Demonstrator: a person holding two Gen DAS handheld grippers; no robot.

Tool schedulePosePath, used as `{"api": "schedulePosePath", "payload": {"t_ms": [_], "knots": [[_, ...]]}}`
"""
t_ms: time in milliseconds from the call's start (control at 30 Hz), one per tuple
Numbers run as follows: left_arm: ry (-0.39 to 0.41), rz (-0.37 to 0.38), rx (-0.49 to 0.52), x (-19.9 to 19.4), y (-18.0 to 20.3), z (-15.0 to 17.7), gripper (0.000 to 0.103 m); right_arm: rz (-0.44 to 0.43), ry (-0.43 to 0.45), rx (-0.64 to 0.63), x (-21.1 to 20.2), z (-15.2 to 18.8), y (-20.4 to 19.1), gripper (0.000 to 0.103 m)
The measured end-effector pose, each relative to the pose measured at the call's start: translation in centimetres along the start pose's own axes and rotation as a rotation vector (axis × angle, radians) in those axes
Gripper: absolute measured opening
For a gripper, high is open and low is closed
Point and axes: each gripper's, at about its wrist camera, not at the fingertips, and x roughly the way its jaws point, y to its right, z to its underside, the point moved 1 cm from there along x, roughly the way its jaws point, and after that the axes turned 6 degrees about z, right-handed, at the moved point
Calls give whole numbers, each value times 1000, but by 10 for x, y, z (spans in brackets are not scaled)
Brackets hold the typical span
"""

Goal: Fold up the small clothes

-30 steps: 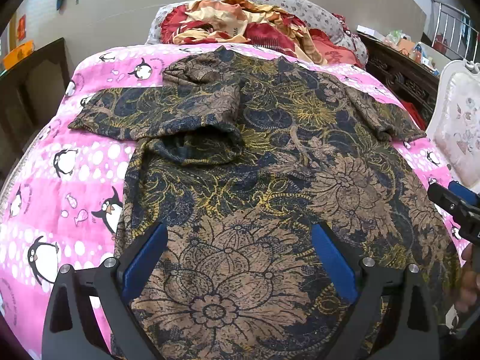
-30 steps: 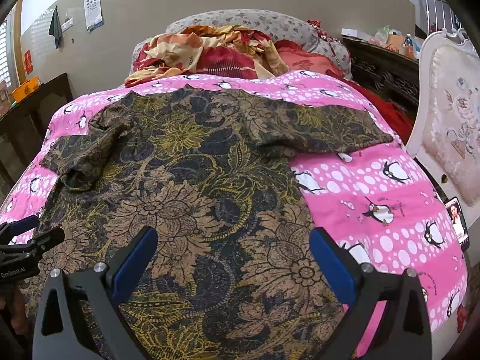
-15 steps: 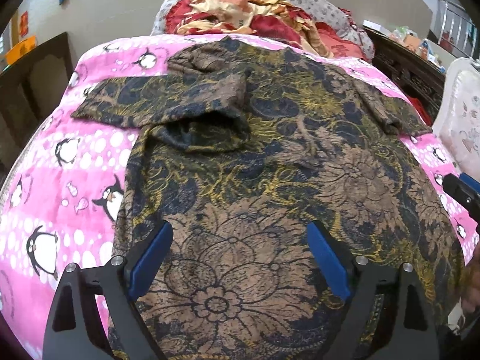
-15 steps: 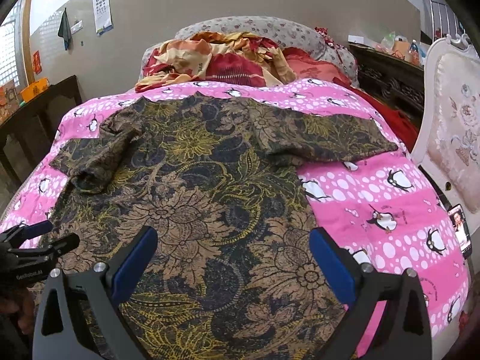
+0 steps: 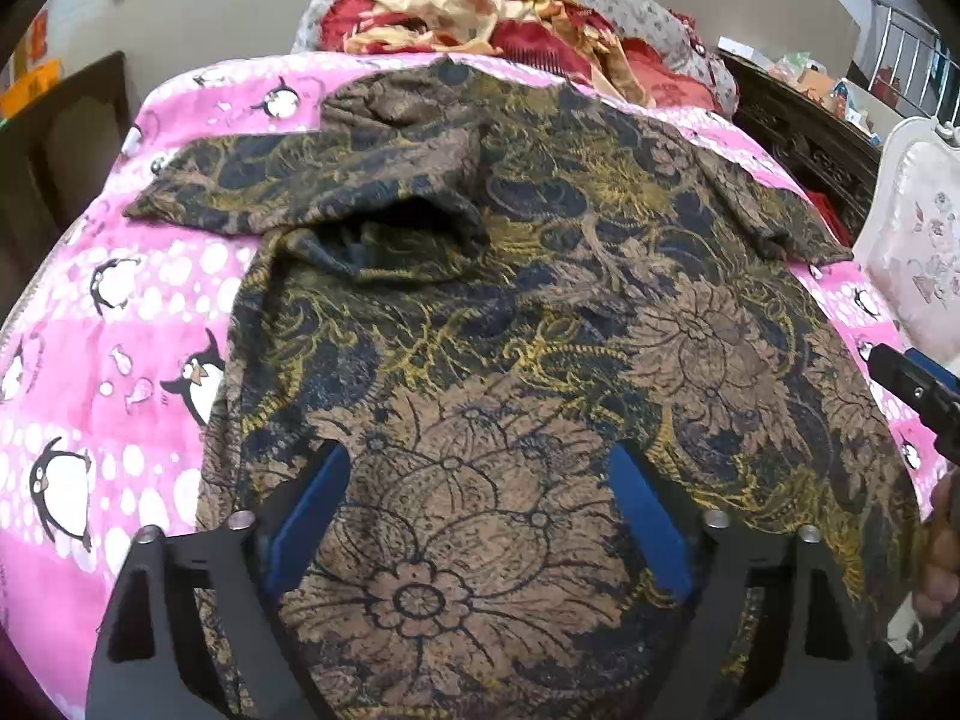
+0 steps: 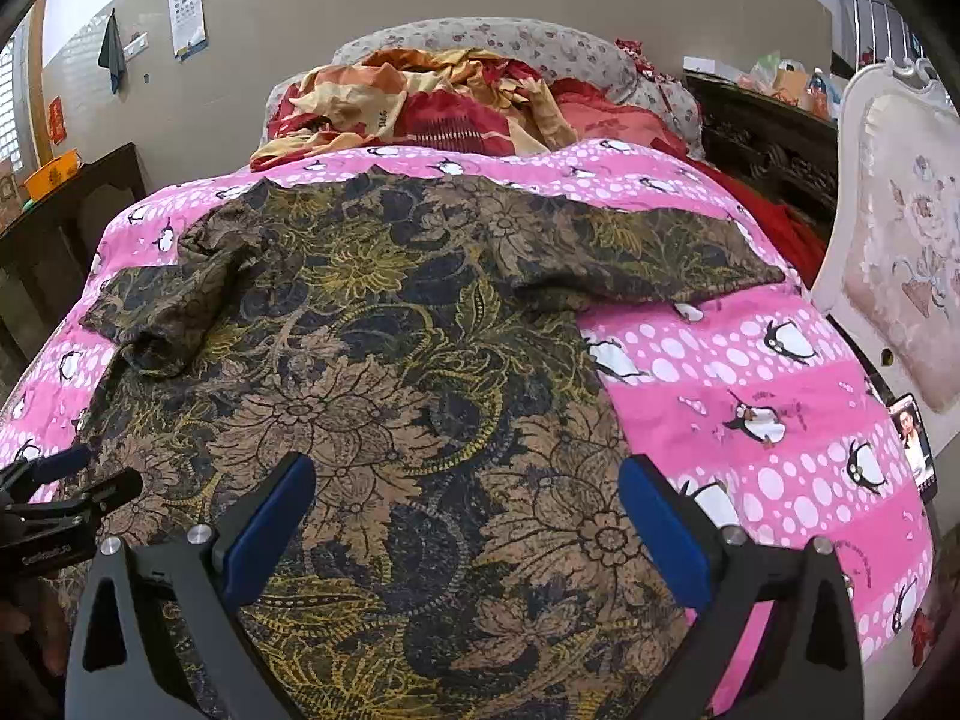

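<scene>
My left gripper point(image 5: 480, 516) hangs over the hem of the brown, navy and gold floral blouse point(image 5: 540, 312), jaws apart but just been closing, cloth under them, not pinched. My right gripper point(image 6: 468, 516) stands wide open. The blouse lies flat on the pink penguin-print quilt point(image 6: 750, 372), one sleeve folded inward at ten o'clock.

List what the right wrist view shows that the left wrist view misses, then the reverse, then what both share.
Only the right wrist view: the eye chart on the wall and a phone at the bed's edge. Only the left wrist view: nothing of its own worth naming. Both share: the floral garment spread on the pink penguin blanket, one sleeve folded in, crumpled bedding behind, both grippers open.
</scene>
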Motion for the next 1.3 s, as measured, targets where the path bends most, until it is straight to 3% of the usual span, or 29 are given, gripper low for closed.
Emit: {"api": "schedulePosePath", "payload": {"t_ms": [233, 400, 633, 900, 1300], "knots": [[91, -77, 32, -10, -1, -12, 65, 6, -10, 18, 3, 1, 6, 103], [92, -73, 30, -6, -5, -19, 65, 12, -19, 5, 8, -1, 6, 103], [125, -98, 61, 14, -20, -60, 66, 58, -80, -57, 59, -21, 13, 103], [82, -123, 0, 61, -43, -60, 66, 11, -160, -22, 130, -31, 16, 103], [69, -98, -29, 68, -49, -59, 76, 40, -162, -25, 138, -26, 9, 103]]}}
